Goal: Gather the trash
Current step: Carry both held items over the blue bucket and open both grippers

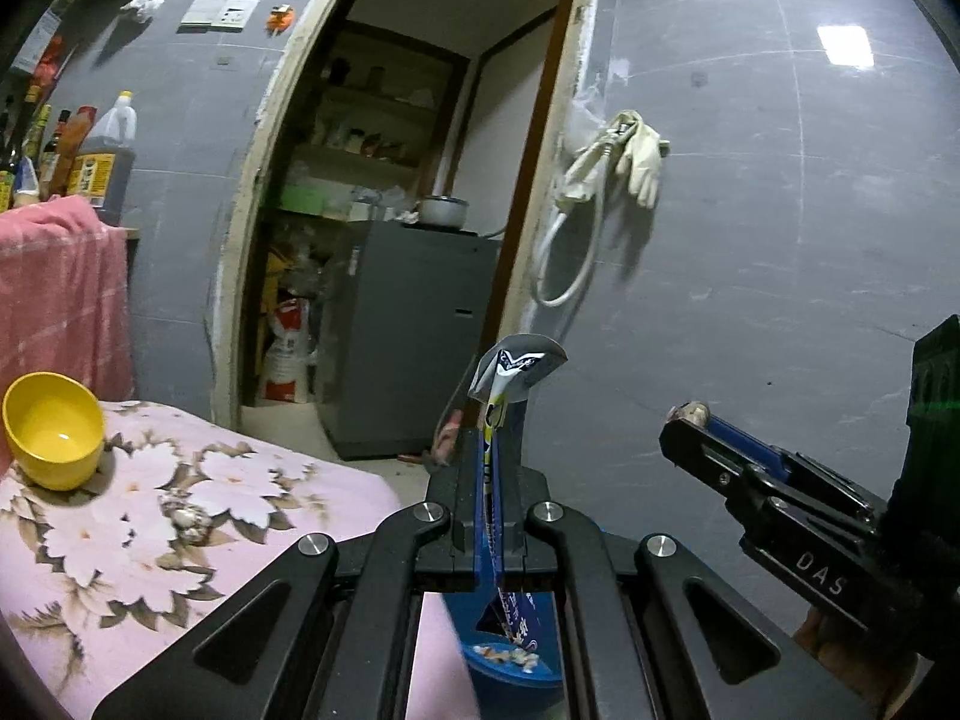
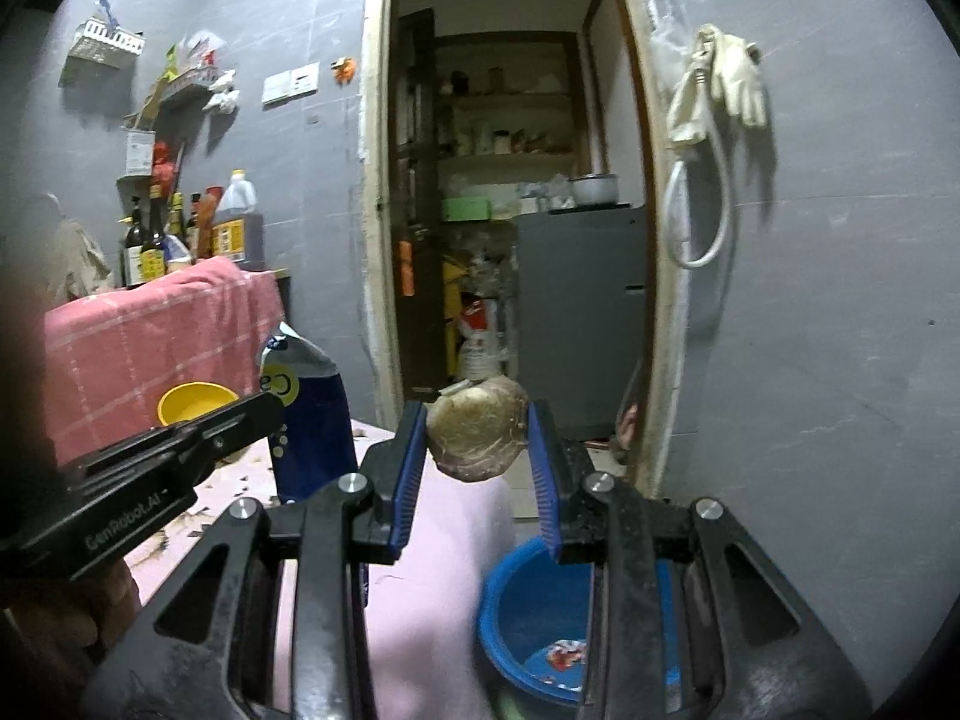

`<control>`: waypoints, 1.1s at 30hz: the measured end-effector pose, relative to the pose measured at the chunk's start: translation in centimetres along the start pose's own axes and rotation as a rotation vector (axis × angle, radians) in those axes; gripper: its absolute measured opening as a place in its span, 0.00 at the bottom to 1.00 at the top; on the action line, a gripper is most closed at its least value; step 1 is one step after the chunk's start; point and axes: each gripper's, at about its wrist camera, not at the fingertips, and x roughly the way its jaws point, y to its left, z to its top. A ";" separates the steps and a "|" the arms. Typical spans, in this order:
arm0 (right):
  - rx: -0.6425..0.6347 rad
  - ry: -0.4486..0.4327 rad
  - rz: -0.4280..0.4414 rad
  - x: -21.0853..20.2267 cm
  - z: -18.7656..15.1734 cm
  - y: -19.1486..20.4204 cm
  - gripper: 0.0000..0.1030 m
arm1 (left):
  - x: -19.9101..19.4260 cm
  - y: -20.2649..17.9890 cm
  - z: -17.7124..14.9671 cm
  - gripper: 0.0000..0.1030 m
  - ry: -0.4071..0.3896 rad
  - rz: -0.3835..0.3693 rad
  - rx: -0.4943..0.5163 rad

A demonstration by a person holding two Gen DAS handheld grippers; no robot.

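Grey tiled walls (image 1: 750,210) and an open doorway (image 2: 510,180) fill the back of both views. Near the bottom sits a table with a pink flower cloth (image 1: 180,510).

Trash is held in both tools. In the left view, the left gripper (image 1: 493,438) is shut tight on a blue snack bag (image 1: 516,369). The bag's torn top sticks up at 12 o'clock from the tips, and the rest of it hangs down between the arms. In the right view, the same bag (image 2: 312,414) stands at 9 o'clock from the right tool.

The right gripper (image 2: 477,426) has its blue pads (image 2: 408,456) part way apart, pressed on a round, brownish, crumpled lump (image 2: 477,438). I cannot tell what the lump is made of. The lump sits up at the tips, in front of the doorway.

A blue tub (image 2: 528,618) sits low on the floor at 6 o'clock from the lump, just beside the table edge. Something small and colourful lies in its bottom.

A yellow bowl (image 1: 54,429) stands on the cloth at 9 o'clock from the bag, well apart from it. Behind the bowl hangs a pink checked towel (image 1: 60,294), with bottles (image 2: 180,228) above it. A grey fridge (image 1: 408,336) stands inside the doorway. Pale gloves (image 1: 642,162) and a white hose (image 1: 570,252) hang on the wall at 2 o'clock.
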 end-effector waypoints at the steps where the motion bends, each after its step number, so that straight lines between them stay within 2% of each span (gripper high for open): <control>1: 0.002 -0.003 -0.009 -0.3 0.0 -0.4 0.42 | 0.1 -0.4 0.1 0.01 -0.003 -0.004 0.006; 9: 0.035 -0.019 -0.049 -0.7 -0.7 -2.8 0.42 | 1.6 -1.9 0.6 0.01 -0.036 -0.019 0.047; 16: 0.065 0.001 -0.060 0.5 -1.9 -4.7 0.42 | 3.6 -2.6 0.0 0.01 -0.023 -0.037 0.078; 24: 0.112 0.048 -0.078 2.6 -3.8 -7.2 0.44 | 7.8 -2.9 -1.5 0.01 0.065 -0.055 0.084; 33: 0.166 0.131 -0.092 5.7 -6.5 -9.4 0.44 | 13.1 -2.4 -4.4 0.01 0.225 -0.050 0.074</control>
